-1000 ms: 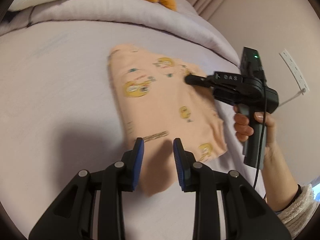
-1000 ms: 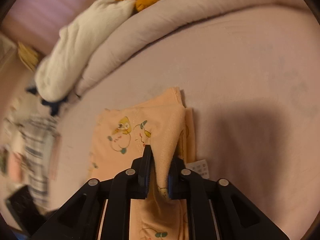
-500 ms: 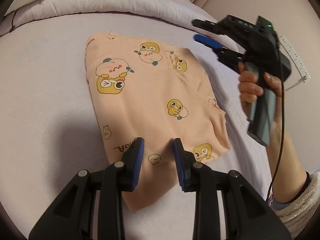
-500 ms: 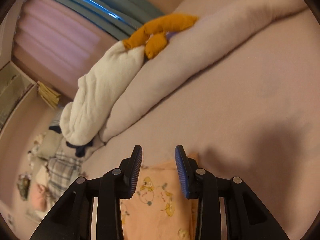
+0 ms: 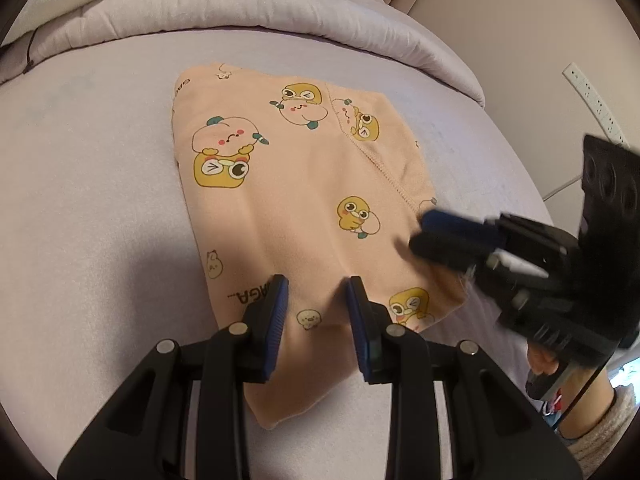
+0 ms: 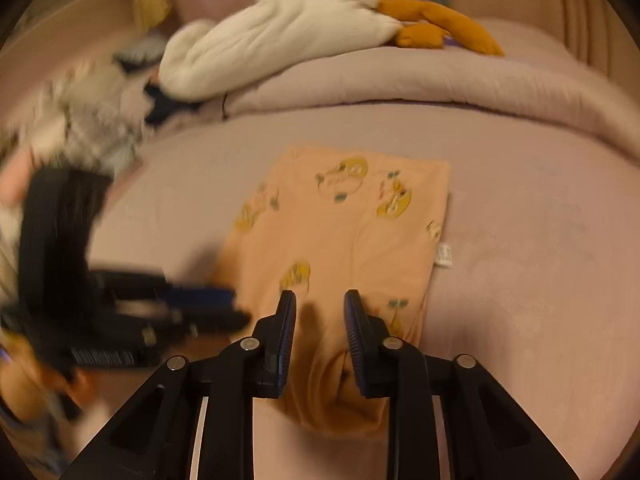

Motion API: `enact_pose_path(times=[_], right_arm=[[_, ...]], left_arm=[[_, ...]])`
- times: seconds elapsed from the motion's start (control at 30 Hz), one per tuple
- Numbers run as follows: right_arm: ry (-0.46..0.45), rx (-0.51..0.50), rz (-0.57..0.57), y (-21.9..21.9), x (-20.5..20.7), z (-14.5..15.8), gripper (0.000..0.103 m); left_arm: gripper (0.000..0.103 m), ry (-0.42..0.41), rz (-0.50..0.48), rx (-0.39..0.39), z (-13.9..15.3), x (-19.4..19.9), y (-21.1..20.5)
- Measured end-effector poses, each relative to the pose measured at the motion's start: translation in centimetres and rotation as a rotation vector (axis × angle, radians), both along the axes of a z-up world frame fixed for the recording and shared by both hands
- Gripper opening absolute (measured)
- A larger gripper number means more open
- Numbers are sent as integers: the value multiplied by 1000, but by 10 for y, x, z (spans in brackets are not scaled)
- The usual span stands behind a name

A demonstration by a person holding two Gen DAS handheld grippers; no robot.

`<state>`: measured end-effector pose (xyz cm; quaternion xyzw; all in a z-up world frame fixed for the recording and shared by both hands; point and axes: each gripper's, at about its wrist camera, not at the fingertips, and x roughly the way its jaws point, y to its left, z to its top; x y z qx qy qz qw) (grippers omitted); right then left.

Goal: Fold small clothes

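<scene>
The soft peach cartoon-print garment [image 5: 304, 200] lay folded flat on the lilac bed [image 5: 92, 168]. My left gripper [image 5: 314, 300] hung open over its near edge. My right gripper [image 6: 320, 312] was closing beside it, empty, ready to tidy it.

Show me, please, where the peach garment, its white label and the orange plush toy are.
peach garment [image 5: 304, 208]: left wrist view, middle of cloth.
white label [image 6: 444, 257]: right wrist view, tag at right edge.
orange plush toy [image 6: 440, 24]: right wrist view, body.
</scene>
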<state>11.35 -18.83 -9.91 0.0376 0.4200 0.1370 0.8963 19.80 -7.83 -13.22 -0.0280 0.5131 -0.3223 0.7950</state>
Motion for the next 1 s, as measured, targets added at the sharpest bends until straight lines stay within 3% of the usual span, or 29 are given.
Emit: enact_pose_path(times=[0.13, 0.2, 0.37, 0.53, 0.8, 0.9, 1.0], right_arm=[[20, -222, 17, 12, -8, -23, 23], [21, -234, 14, 10, -12, -22, 23], [13, -139, -5, 5, -20, -9, 23], [76, -161, -22, 2, -27, -36, 23], [70, -35, -61, -14, -37, -29, 23], [65, 38, -86, -23, -46, -23, 23], [66, 96, -102, -28, -56, -20, 29]], left_arm=[[30, -15, -11, 25, -3, -6, -4], [30, -27, -13, 38, -4, -10, -4], [30, -39, -18, 64, -9, -21, 0], [30, -49, -17, 78, -12, -25, 0], [30, -74, -6, 109, -7, -36, 5], [38, -89, 5, 115, -4, -44, 9], [56, -113, 29, 142, -1, -50, 12]])
